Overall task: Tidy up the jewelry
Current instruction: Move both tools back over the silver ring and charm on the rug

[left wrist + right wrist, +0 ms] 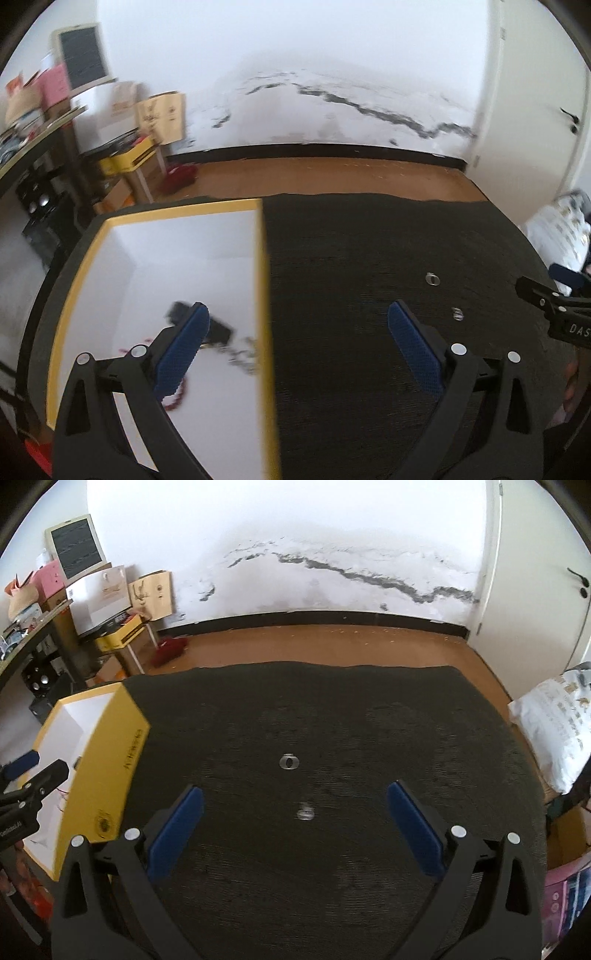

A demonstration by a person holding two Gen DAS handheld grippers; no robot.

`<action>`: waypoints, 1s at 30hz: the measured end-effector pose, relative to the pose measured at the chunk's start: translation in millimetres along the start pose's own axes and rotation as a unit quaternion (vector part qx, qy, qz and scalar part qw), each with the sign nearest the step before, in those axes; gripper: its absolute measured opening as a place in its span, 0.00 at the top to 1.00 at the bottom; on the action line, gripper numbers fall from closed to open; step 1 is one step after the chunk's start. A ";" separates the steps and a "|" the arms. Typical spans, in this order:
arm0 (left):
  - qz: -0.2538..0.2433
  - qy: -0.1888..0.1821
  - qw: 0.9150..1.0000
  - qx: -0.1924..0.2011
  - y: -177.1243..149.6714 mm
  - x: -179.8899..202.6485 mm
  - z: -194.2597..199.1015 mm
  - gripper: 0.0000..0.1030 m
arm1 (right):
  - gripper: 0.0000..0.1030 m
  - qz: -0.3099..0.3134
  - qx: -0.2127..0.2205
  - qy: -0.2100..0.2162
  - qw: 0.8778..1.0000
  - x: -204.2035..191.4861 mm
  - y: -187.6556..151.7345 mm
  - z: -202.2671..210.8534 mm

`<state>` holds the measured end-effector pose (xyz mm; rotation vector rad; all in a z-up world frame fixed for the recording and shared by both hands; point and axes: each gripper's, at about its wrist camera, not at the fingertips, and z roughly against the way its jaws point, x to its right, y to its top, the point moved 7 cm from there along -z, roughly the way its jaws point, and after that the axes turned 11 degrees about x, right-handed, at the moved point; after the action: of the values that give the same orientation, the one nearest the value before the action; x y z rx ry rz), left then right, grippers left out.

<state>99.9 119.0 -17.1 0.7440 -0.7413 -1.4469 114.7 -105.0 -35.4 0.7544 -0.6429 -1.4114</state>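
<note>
Two small silver rings lie on the dark cloth covering the table, well in from every edge: the farther ring lies flat with its round opening facing up, while the nearer ring is blurred, so its tilt cannot be told; neither has a clear long axis. The yellow-rimmed box sits at the table's left edge, its long side running from the near edge toward the far one, and already holds a red beaded strand, a dark piece and a pale chain. The right gripper hangs over the cloth, jaws spread wide and empty, the nearer ring between its fingers. The left gripper is likewise wide and empty, straddling the box's right wall. Collecting looks half done; next likely calls for lowering and pinching the nearer ring, a thin target on soft cloth.
</note>
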 end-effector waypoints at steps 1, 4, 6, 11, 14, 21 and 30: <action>-0.005 -0.005 1.000 -0.001 0.7 9.9 -2.8 0.08 | 0.07 0.001 0.002 -0.002 1.000 4.8 -1.9 1.8; -0.017 -0.017 1.000 -0.003 0.8 35.5 -8.8 0.08 | 0.07 0.005 0.001 -0.007 1.000 21.0 -8.3 3.9; -0.027 -0.024 0.999 -0.007 0.8 53.5 -15.8 0.08 | 0.07 0.008 -0.001 -0.010 1.000 30.2 -12.1 3.1; -0.037 -0.037 0.999 -0.014 -1.6 87.1 -27.5 0.08 | 0.07 0.002 -0.007 -0.015 1.000 51.9 -16.6 0.6; -0.044 -0.044 0.998 -0.015 -2.9 105.9 -31.9 0.08 | 0.07 -0.003 -0.012 -0.014 1.000 61.1 -20.1 -1.7; -0.059 -0.052 0.997 -0.024 -5.8 136.8 -45.3 0.08 | 0.07 -0.006 -0.016 -0.011 1.000 73.7 -26.1 -3.6; -0.063 -0.054 0.996 -0.030 -7.1 155.3 -55.8 0.08 | 0.07 -0.011 -0.017 -0.009 1.000 81.6 -28.4 -5.2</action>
<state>140.4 -36.4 -56.0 0.6796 -0.7408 -1.6275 106.7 -186.1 -64.5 0.7248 -0.6249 -1.4470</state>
